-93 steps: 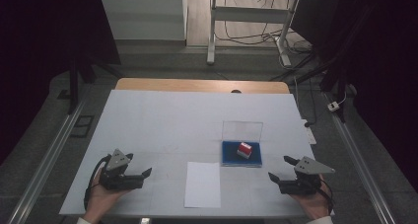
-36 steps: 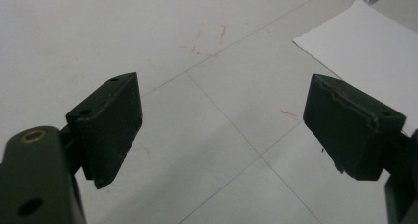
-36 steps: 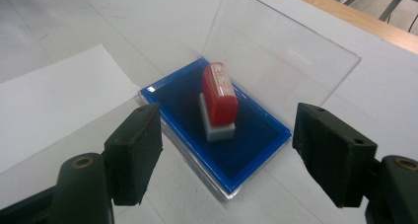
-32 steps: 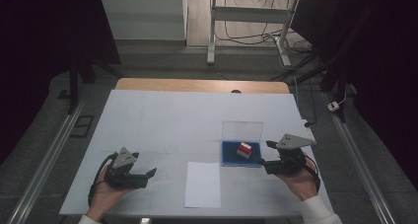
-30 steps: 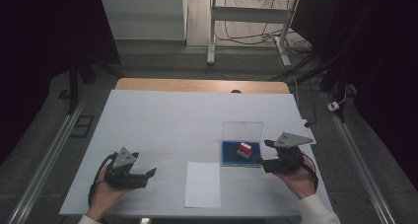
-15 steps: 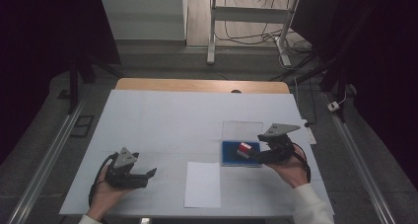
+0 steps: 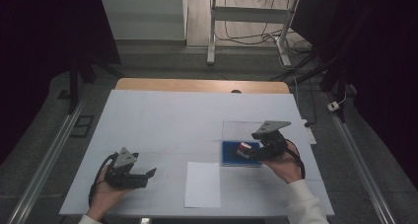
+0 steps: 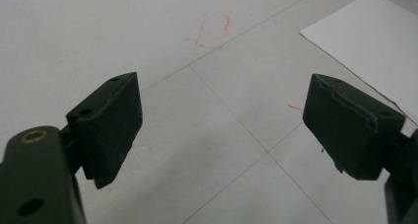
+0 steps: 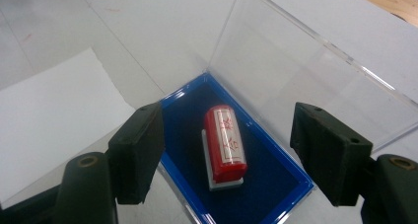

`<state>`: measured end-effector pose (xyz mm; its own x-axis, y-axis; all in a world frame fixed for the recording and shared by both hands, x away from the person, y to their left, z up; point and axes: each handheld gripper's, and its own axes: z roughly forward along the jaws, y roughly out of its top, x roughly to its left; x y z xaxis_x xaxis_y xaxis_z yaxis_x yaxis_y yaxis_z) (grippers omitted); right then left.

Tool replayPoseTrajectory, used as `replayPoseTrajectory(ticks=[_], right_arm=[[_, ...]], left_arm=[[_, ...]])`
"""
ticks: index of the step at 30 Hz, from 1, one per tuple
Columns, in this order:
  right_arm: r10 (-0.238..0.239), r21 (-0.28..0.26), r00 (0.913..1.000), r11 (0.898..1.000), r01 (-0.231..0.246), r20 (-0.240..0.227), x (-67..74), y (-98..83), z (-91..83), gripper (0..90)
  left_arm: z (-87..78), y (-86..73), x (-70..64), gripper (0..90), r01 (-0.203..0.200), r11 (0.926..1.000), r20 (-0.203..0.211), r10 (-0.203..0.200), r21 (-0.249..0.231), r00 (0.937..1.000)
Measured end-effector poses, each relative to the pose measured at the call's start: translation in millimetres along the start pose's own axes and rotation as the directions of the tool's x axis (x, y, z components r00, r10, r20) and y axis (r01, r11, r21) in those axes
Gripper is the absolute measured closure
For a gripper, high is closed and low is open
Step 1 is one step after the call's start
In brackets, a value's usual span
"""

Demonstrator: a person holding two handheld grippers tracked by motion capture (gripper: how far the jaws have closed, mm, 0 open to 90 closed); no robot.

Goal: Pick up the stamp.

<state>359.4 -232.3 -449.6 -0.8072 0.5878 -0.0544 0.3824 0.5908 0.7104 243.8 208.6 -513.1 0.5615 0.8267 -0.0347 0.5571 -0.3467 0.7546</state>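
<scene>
The white table (image 7: 162,120) carried a sheet of paper (image 7: 203,183) and, just to its right, a clear-lidded blue box (image 9: 276,182) in which a red stamp (image 9: 225,139) lay. The right gripper (image 9: 224,152) hovered at the box with its jaws spread wide on either side of the stamp, touching nothing. The left gripper (image 8: 222,125) sat well apart near the table's left front, its jaws also apart and empty.

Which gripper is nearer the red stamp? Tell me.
Right. The right gripper hovers open at the red stamp in its blue tray; the left gripper sits far across the table.
</scene>
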Motion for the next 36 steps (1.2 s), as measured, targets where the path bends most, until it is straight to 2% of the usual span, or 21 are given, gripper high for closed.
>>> replayPoseTrajectory(ticks=[14, 21, 31, 36], right_arm=[[0.017, 0.056, 0.9999, 0.998, -0.016, -0.002, -5.5, -5.2, 17.5, 32.4], [0.009, 0.07, 0.9999, 0.998, -0.008, -0.013, -5.2, -6.4, 21.9, 40.1], [0.001, 0.066, 0.9998, 0.998, 0.0, -0.021, -5.7, -7.7, 24.7, 56.3], [0.003, 0.072, 0.9995, 0.997, -0.001, -0.03, -6.3, -8.0, 26.3, 60.8]], left_arm=[[-0.1, -0.5, -0.9, 15.9, -0.007, 1.0, -0.006, 0.007, 0.002, 1.0], [0.4, -0.8, -0.6, 15.8, -0.011, 0.9999, -0.008, 0.011, 0.006, 0.9999], [0.8, -1.2, -0.1, 15.8, -0.011, 0.9999, -0.007, 0.011, 0.009, 0.9999], [0.6, -1.2, 0.2, 15.7, -0.006, 0.9999, -0.004, 0.006, 0.009, 1.0]])
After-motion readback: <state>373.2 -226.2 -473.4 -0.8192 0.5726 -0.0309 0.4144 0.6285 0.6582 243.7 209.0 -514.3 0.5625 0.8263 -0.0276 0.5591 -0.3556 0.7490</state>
